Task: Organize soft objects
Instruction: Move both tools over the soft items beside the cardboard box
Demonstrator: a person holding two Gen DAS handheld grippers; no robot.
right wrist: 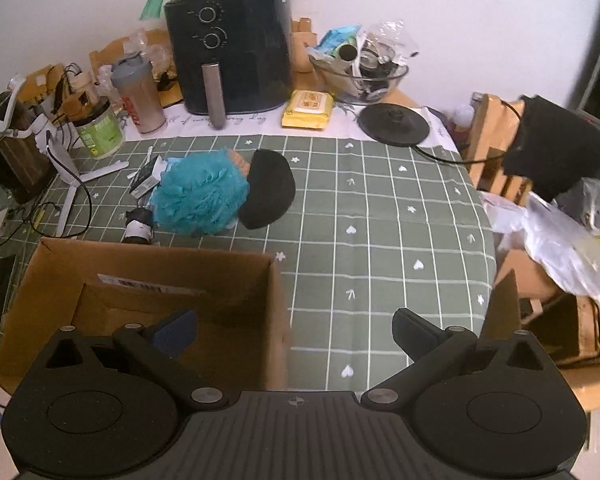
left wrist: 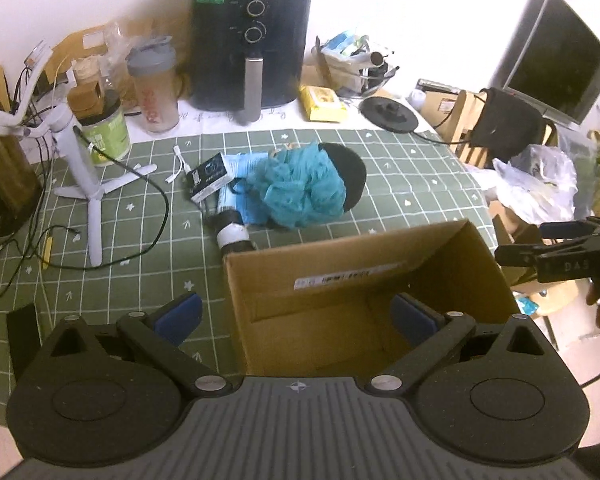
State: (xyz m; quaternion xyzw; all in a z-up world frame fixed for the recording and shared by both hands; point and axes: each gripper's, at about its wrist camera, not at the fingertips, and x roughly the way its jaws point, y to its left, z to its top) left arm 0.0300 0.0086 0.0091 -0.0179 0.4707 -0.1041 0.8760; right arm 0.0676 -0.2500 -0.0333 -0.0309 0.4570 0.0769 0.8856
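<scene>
Hovering wide over cardboard box (left wrist: 340, 280), left gripper (left wrist: 300, 316), right gripper (right wrist: 296, 332) wide, teal loofah (right wrist: 200, 196) beyond

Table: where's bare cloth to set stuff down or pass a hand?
Free: the cloth right of the black cap, from the kettle base down past the box. Crowded: the left around the loofah, tripod and cables, and the back row by the air fryer.
</scene>
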